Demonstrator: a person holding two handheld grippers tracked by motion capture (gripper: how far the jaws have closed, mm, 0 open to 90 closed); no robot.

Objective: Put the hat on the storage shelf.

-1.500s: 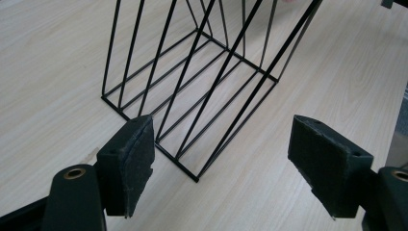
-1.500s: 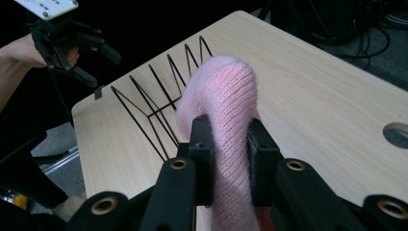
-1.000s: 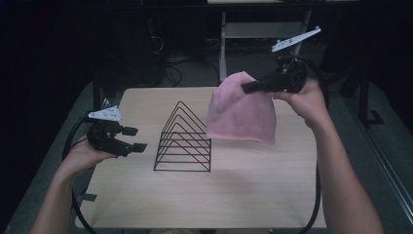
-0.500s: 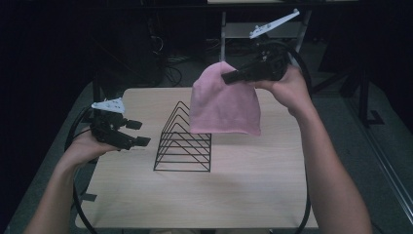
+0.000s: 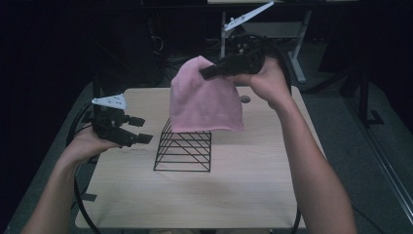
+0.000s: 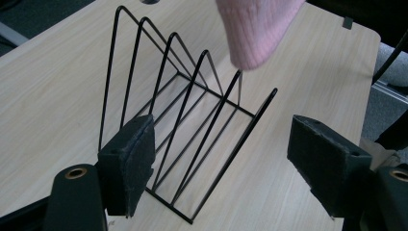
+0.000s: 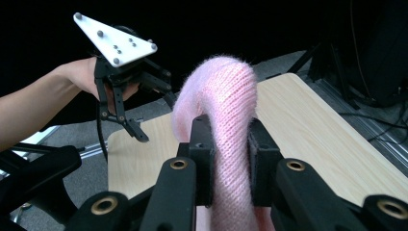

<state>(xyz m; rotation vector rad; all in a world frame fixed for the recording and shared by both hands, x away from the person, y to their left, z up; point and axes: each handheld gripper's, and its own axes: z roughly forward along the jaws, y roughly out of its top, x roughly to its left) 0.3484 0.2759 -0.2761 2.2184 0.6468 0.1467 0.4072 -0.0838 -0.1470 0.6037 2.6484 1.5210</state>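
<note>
Right now the right gripper (image 5: 207,73) is up in the air over the far half of the table (image 5: 253,185), its jaws pinched tight on the top fold of a pink knitted cloth (image 5: 204,100). In the right gripper view the wool bulges up between the two pads (image 7: 204,144) and arches over them. The cloth hangs free from that grip, and in the high view its lower hem covers the far end of a black wire rack (image 5: 184,151); I cannot tell whether it touches the wires. The rack stands upright near the middle of the table, a row of triangular wire loops on a flat base. To its left the left gripper (image 5: 141,129) is held off the tabletop, pointing at the rack, its jaws wide apart with nothing between them. From the left gripper view the rack lies just ahead, the cloth's hem (image 6: 257,29) dangling above its far loops.
</note>
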